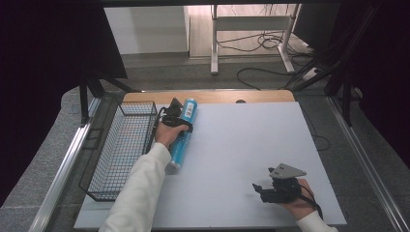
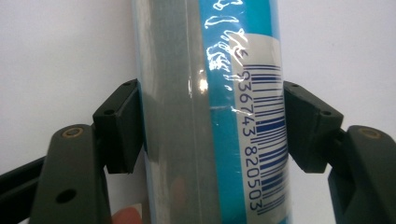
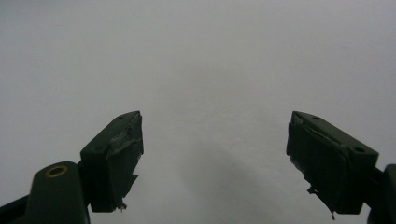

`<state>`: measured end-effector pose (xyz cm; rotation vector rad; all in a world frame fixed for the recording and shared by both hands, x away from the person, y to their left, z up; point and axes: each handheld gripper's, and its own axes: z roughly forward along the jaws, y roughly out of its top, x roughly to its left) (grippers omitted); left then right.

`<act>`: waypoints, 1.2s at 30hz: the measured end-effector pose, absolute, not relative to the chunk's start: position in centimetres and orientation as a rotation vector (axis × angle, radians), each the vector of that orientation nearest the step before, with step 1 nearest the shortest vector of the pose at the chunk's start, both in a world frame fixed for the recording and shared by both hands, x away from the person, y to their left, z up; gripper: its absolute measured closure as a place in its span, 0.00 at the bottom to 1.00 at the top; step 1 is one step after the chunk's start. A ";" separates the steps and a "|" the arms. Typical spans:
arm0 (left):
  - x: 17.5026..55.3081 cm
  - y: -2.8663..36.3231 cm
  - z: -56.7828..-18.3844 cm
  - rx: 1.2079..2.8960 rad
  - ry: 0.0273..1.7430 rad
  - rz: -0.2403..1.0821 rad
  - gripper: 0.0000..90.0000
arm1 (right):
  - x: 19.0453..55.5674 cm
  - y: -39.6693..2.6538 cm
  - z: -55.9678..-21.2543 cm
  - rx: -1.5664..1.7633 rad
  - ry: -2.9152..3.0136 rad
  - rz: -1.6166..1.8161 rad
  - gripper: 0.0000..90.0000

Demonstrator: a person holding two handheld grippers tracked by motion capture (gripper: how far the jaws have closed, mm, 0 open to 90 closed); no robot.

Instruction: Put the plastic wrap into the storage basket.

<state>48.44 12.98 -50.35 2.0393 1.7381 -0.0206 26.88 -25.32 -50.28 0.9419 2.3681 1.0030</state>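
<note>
Left gripper (image 2: 210,126) clamps the blue tube (image 1: 182,137), which lies on the table (image 1: 251,145) just beside the basket (image 1: 123,150).

The film wrap looks glossy, so probably slippery; the tube seems stiff and light (a guess), and is best held across its middle, as here. The right gripper (image 3: 215,158) rests near the table's front edge, jaws wide and empty.

Between my left gripper's (image 2: 205,126) black jaws I see a blue tube (image 2: 210,112) with a silvery grey stripe and a white label bearing a dark blue barcode. Left of it, a black wire basket (image 1: 121,150). My right gripper (image 3: 215,158) is black over the white table (image 3: 210,56).
</note>
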 end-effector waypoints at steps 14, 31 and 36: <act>47.8 13.9 -48.6 2.021 1.702 -0.080 0.35 | 26.9 -25.3 -50.2 0.944 2.357 0.999 0.21; 45.1 16.0 -43.7 2.051 1.604 -0.083 0.35 | 26.8 -25.1 -50.1 0.939 2.352 0.993 0.21; 44.1 16.8 -42.8 2.046 1.585 -0.082 0.35 | 26.7 -25.1 -50.0 0.939 2.350 0.994 0.21</act>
